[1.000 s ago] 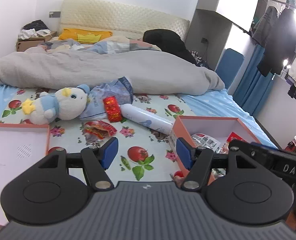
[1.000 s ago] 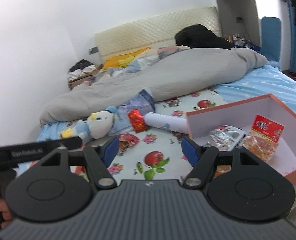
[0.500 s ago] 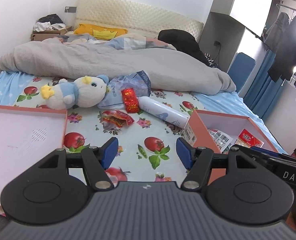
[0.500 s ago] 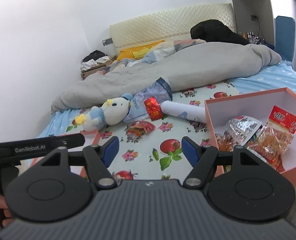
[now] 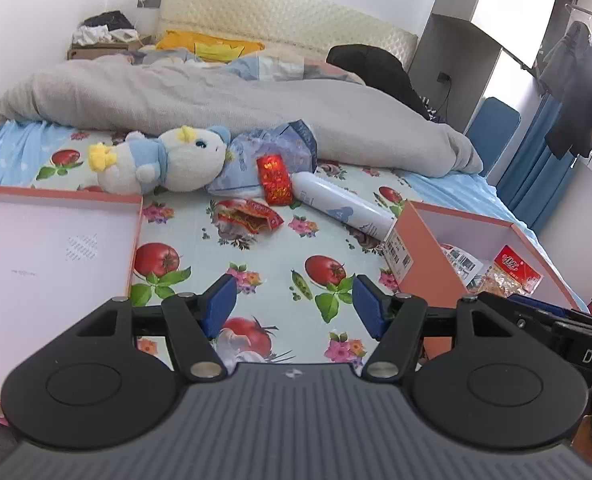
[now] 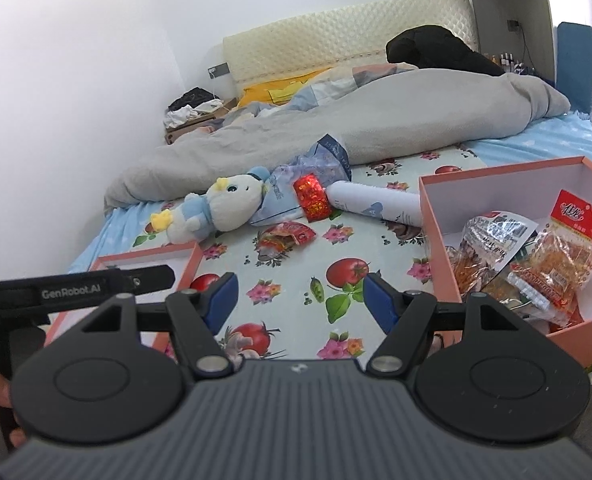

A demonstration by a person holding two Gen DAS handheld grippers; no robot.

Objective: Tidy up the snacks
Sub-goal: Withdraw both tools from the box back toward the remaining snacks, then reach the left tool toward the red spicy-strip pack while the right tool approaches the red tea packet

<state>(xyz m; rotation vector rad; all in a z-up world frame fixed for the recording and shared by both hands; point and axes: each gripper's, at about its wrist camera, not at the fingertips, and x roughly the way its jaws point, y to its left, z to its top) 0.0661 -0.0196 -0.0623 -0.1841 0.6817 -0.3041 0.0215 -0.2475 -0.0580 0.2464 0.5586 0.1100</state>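
As both my claws, left claw [image 5: 293,306] and right claw [image 6: 298,304], have dipped toward the bed [image 5: 279,252], wide and empty, loose snacks [image 5: 249,218] come within reach.

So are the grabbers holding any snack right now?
No. The left gripper and right gripper are both open, with only the bedsheet showing between their fingers.

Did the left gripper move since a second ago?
Yes. The left gripper went down and forward: its fingers used to frame the white bottle; now they sit lower, over the tomato sheet, nearer the snacks.
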